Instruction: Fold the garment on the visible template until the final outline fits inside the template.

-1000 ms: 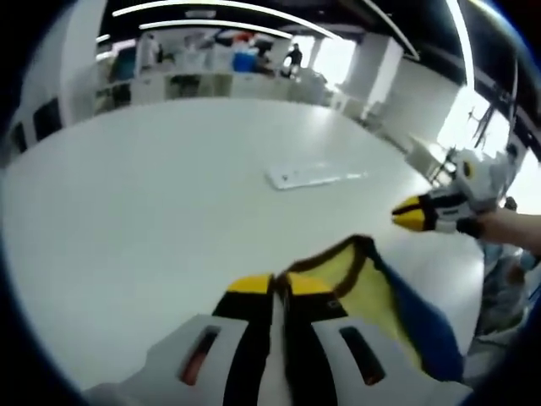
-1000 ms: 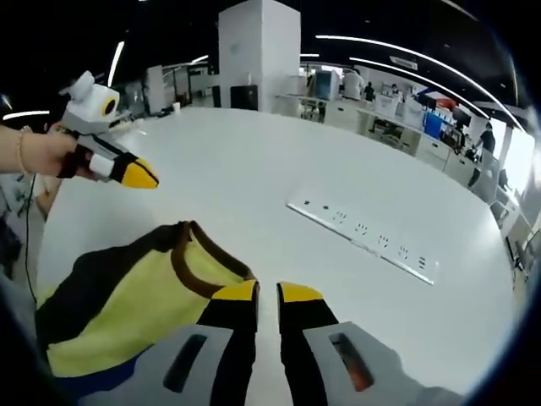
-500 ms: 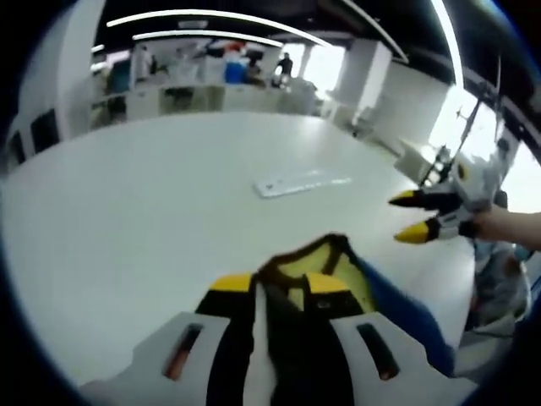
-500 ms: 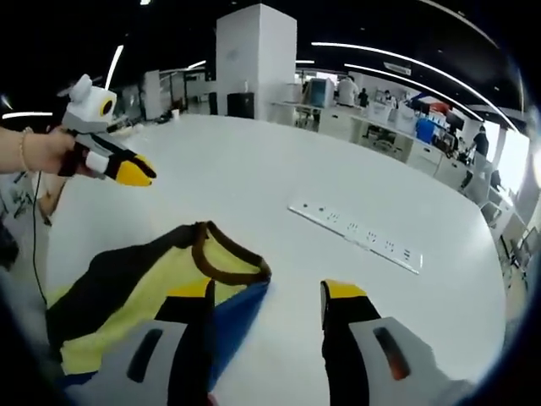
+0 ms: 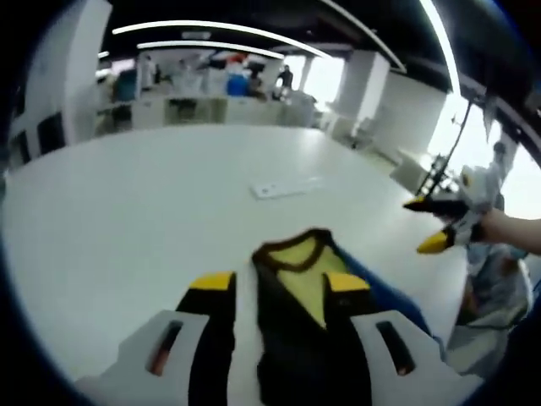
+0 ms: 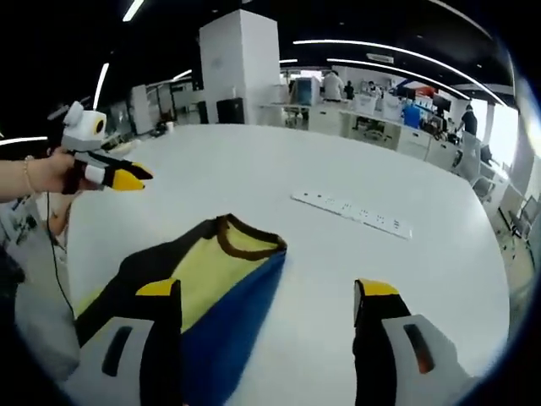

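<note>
I judge the fold to be between grasps: the garment (image 5: pixel 308 292) lies folded on the white tabletop (image 5: pixel 127 211), loose from both grippers, and no template outline is plain to me under it (it may be hidden by the cloth). In the left gripper view, the left gripper (image 5: pixel 280 282) hangs just above the near edge of the garment with its jaws spread wide, the black panel and yellow front lying between them, a blue layer showing to the right. The next move, as I read it, calls for choosing an edge, lowering onto it and closing before carrying it over. In the right gripper view, the right gripper (image 6: pixel 269 290) is likewise wide apart and empty, its left jaw over the yellow-and-blue cloth, its right jaw over bare tabletop. A white power strip (image 6: pixel 351 211) lies well apart beyond the collar.
</note>
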